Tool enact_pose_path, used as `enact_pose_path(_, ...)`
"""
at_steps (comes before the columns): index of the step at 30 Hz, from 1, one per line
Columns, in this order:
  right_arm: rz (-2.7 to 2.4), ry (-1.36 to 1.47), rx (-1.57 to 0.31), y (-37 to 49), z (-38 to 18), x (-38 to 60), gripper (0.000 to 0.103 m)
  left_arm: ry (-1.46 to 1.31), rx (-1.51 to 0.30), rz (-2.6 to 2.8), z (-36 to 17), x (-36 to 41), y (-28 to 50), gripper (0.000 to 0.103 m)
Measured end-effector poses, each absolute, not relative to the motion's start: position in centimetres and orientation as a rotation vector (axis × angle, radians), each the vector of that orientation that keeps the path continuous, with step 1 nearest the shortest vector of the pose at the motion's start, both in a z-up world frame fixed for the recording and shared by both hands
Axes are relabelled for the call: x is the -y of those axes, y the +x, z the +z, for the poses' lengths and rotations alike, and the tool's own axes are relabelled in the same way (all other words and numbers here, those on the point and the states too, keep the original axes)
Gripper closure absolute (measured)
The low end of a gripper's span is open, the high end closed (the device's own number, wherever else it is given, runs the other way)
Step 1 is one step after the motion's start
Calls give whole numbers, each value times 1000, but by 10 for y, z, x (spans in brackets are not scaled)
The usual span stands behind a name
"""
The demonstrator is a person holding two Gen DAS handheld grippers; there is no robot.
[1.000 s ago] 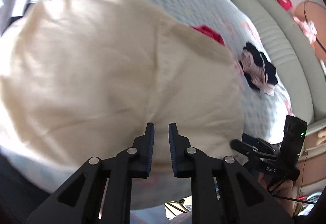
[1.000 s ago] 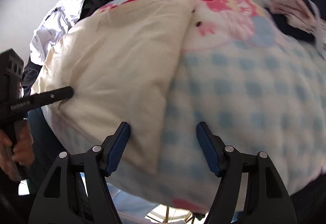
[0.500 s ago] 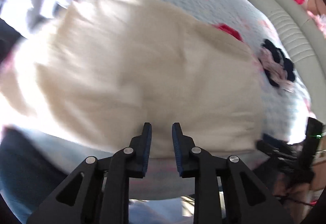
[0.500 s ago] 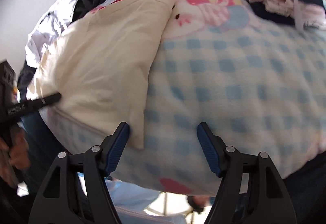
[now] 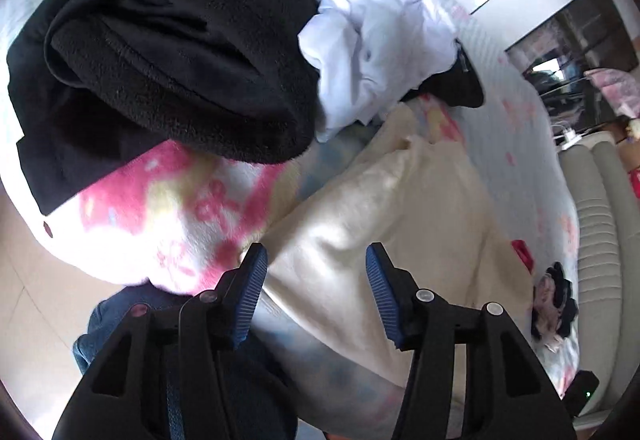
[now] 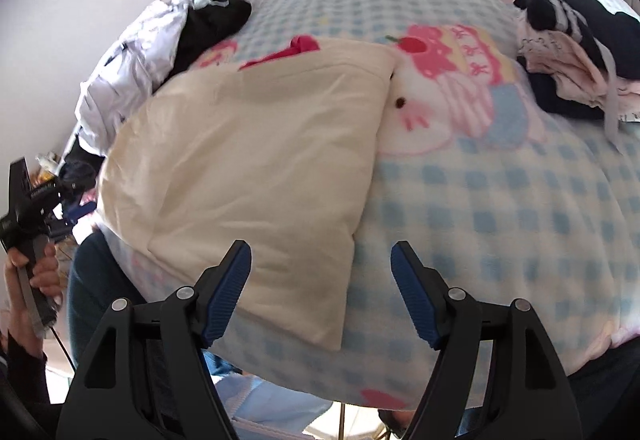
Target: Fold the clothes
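On the bed, over a blue-checked blanket [image 6: 500, 199] printed with pink cartoon figures, a cream garment [image 6: 248, 167] lies folded into a rough rectangle, its near right corner reaching toward the blanket's front edge. In the right wrist view the right gripper [image 6: 320, 276] hangs over that near corner with its jaws wide apart and nothing between them; the left finger sits over the cream cloth and the right one over bare blanket. At about 10 o'clock from the garment, a white shirt [image 6: 124, 79] and a black garment [image 6: 216, 23] are heaped together near the bed's far left edge, and a small pile of dark and pale pink clothes [image 6: 568, 55] sits at about 2 o'clock, well apart from the cream piece. The person's left hand [image 6: 36, 272] shows at the left edge of this view, gripping the handle of the other tool. In the left wrist view the left gripper [image 5: 316, 280] hovers at the cream garment's [image 5: 408, 224] near edge, jaws apart and empty, with a black fleece [image 5: 168, 51] bunched at 11 o'clock and the white shirt [image 5: 372, 39] at 12 to 1 o'clock, both lying beyond the cream cloth on the blanket [image 5: 180, 215].
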State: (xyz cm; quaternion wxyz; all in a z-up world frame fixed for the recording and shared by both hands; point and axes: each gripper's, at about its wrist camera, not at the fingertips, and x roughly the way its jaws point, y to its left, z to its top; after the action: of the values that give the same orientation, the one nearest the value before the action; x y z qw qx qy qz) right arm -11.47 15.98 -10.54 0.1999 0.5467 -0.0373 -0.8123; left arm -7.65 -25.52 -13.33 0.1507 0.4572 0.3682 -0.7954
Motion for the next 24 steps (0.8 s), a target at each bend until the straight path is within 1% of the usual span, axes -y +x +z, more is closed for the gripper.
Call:
enact_pose_path(2, -2268, 1544, 124, -113, -107, -164, 29, 1246, -1061, -2272, -124, 253, -72, 49)
enact_pose_path(5, -2278, 1555, 138, -115, -110, -167, 29, 1160, -994, -2240, -115, 253, -58, 49)
enact_pose_path(9, -2285, 1610, 115, -121, -119, -170, 29, 1339, -1031, -2214, -144, 255, -66, 49)
enact_pose_path(10, -2283, 1630, 112, -123, -122, -170, 29, 1338, -1019, -2225, -144, 256, -66, 49)
enact_pose_path(11, -2281, 1649, 111, -124, -125, -170, 29, 1337, -1011, -2236, -145, 257, -67, 47)
enact_pose_path(13, -2280, 1668, 116, -124, -128, -170, 29, 1333, -1033, -2267, -148, 258, -72, 46)
enact_pose_path(15, -2280, 1660, 137, -121, -127, -170, 29, 1322, -1008, -2299, -145, 255, -74, 58)
enact_pose_path(16, -2276, 1660, 146, -119, -127, -170, 29, 1300, -967, -2328, -140, 250, -79, 71)
enact_pose_path(17, -2271, 1662, 152, -118, -128, -170, 29, 1288, -933, -2362, -134, 244, -82, 74)
enact_pose_path(18, -2265, 1667, 166, -117, -128, -172, 29, 1286, -912, -2399, -129, 242, -83, 74)
enact_pose_path(19, -2260, 1673, 197, -116, -128, -174, 28, 1297, -921, -2435, -128, 240, -86, 87)
enact_pose_path(22, -2255, 1677, 299, -115, -128, -183, 28, 1391, -954, -2466, -137, 232, -96, 87)
enact_pose_path(24, -2253, 1679, 300, -115, -129, -184, 28, 1399, -898, -2463, -137, 225, -105, 88)
